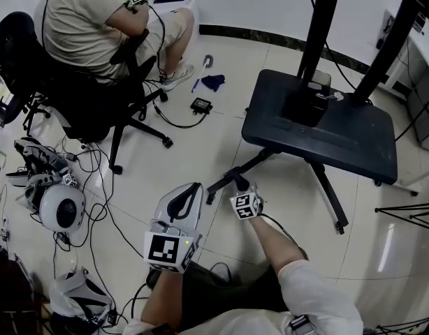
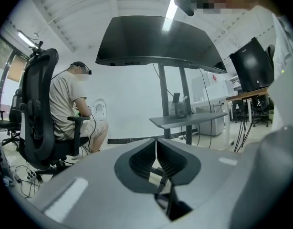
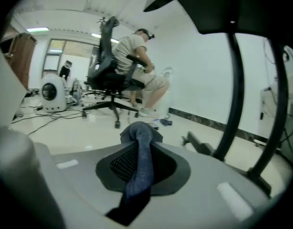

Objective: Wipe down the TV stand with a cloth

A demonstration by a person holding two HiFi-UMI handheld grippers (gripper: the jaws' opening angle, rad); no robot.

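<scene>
Blue cloth [image 3: 137, 175] sits clenched in the right tool [image 3: 137, 136], ready for wiping the TV stand [image 1: 340, 142] just ahead; the left tool [image 2: 156, 146] stays out of it, closed and empty.

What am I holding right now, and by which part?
The right claw grips a blue cloth along a bunched fold, a wad poking past its tips. The left claw is shut on nothing.
</scene>
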